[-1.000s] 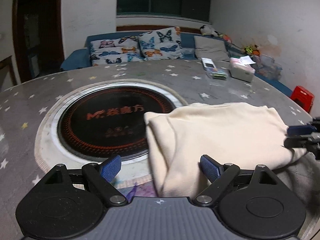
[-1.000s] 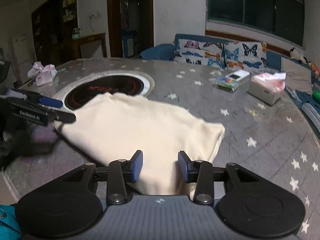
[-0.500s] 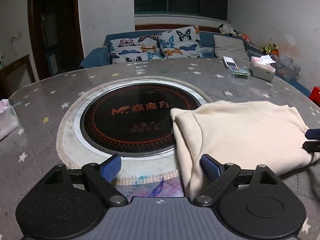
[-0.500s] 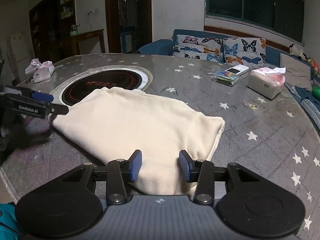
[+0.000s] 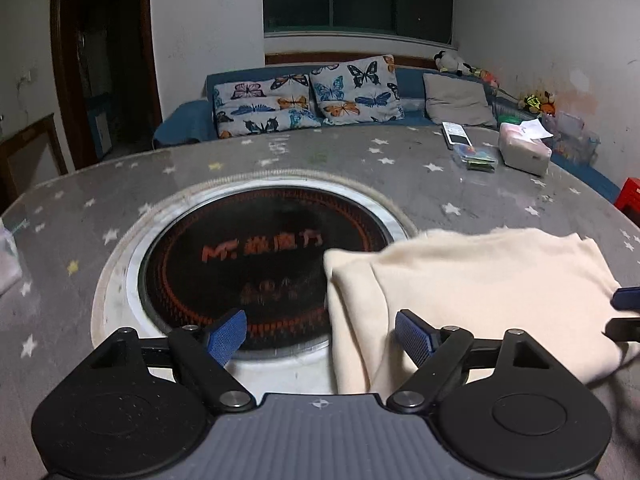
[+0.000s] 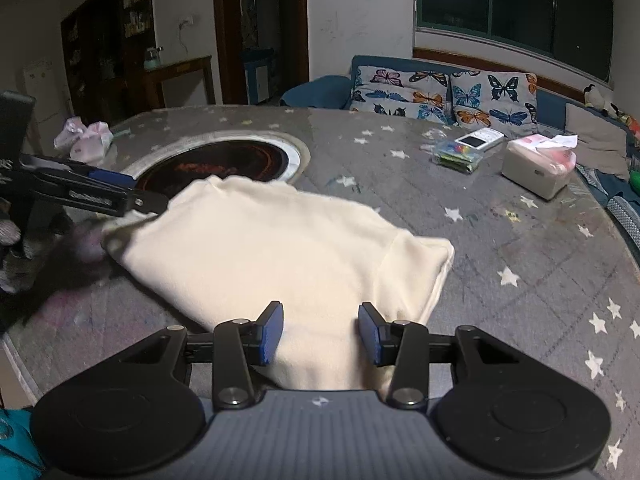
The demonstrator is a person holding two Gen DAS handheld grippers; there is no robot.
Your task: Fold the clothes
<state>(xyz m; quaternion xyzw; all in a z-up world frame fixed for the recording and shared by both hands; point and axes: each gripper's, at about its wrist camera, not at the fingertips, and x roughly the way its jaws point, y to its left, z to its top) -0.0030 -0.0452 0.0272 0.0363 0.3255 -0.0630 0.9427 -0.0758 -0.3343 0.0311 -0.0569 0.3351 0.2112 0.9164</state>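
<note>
A round star-patterned desk (image 6: 500, 240) carries a folded cream sweater (image 6: 280, 252), lying just beside the inset black hotplate (image 5: 256, 268). The left gripper (image 5: 320, 336), jaws wide and just narrowing, frames the sweater's left edge; the right gripper (image 6: 320, 332), jaws narrower, straddles its near edge ungripped. Best: pinch all layers, lift evenly.

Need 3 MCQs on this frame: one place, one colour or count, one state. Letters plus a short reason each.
1. Where does the cream garment lie?
A. on the sofa
B. on the table, partly over the round cooktop
C. on the floor

2. How many butterfly cushions are on the sofa?
A. one
B. two
C. four

3. How do the left gripper fingers stand?
A. clamped on the garment
B. apart, pressing nothing
C. shut on a tissue box

Answers: 1 B, its edge overlaps the cooktop. 2 B, two stand side by side. 3 B, wide gap; the fingers have just closed slightly.
</note>
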